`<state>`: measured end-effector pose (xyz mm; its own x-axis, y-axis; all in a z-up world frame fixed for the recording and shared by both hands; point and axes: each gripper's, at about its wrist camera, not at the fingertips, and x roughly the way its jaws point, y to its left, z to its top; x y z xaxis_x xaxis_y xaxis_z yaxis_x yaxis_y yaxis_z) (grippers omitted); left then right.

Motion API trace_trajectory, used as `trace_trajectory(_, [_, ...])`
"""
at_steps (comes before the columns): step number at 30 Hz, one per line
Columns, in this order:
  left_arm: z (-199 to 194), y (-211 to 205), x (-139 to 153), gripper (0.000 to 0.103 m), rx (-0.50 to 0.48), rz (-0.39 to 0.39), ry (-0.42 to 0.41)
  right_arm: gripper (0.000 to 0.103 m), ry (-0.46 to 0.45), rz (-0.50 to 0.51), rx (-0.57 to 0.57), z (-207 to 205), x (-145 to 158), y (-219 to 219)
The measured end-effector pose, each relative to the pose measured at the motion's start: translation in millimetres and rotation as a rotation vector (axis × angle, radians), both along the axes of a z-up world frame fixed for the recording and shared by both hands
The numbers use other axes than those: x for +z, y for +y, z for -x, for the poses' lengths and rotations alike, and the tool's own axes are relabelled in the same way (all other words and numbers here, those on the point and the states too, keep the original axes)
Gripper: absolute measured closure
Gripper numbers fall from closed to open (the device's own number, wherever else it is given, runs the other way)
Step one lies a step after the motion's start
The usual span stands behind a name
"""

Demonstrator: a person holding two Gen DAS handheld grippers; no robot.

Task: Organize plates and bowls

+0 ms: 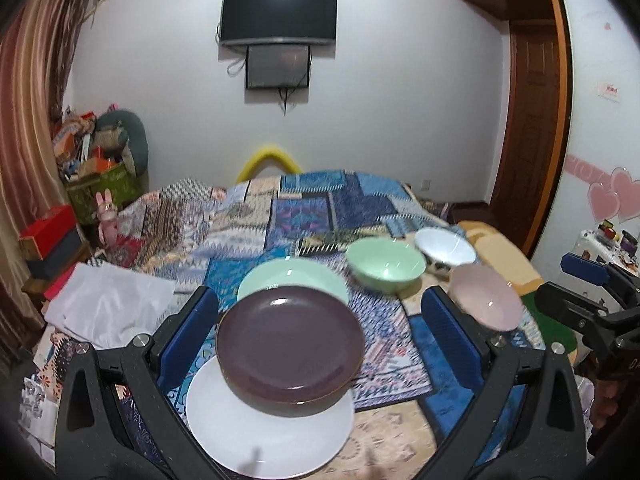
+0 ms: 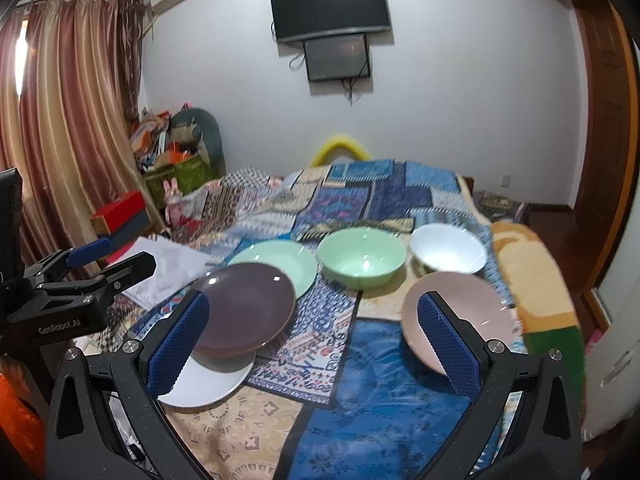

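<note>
Left wrist: my left gripper (image 1: 320, 332) has its jaws apart over the purple plate (image 1: 290, 350), stacked on the white plate (image 1: 270, 432) (on the bed). Right wrist: my right gripper (image 2: 314, 344) is spread too, beside the pink bowl (image 2: 472, 308).

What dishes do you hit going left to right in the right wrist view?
white plate → purple plate → green plate → green bowl → white bowl. The pink bowl overlaps the white bowl's span, so it is left out.
</note>
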<state>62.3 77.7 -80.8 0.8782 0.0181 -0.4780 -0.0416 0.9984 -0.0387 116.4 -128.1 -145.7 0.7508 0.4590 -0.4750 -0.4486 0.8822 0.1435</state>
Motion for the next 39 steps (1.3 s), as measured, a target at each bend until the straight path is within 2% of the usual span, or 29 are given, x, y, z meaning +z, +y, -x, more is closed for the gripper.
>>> trace_trajectory(5, [-22.3,30.1,-27.9,0.013,0.016,0.042,0.081,0.002,0.062,0.033,0.026,-20.9,-16.4,21.1])
trace_trajectory(10, [-45.3,61.2,-53.8,0.024,0.028,0.077,0.166,0.013,0.113,0.055,0.052,-41.5,-31.5,39.3])
trace_trajectory(13, [-59.6,76.9,-69.0,0.028,0.003,0.094,0.215,0.019,0.145,0.063,0.069,-54.5,-41.5,52.0])
trace_trajectory(18, [-78.2,97.4,-89.6,0.04,0.013,0.073,0.269,0.029,0.203,0.085,0.096,-72.1,-55.4,68.2])
trace_trajectory(23, [-97.4,124.3,-113.1,0.061,0.012,0.121,0.352,0.037,0.257,0.109,0.109,-86.6,-72.9,80.7])
trace_trajectory(27, [-106.2,135.7,-127.1,0.064,0.015,0.129,0.381,0.047,0.319,0.117,0.122,-100.4,-88.2,90.4])
trace_trajectory(31, [-114.1,142.9,-138.8,0.071,0.012,0.15,0.41,0.057,0.359,0.125,0.129,-109.2,-98.1,96.3])
trace_trajectory(39, [-125.3,154.4,-153.3,0.082,-0.008,0.204,0.452,0.073,0.406,0.126,0.139,-116.4,-110.3,100.0])
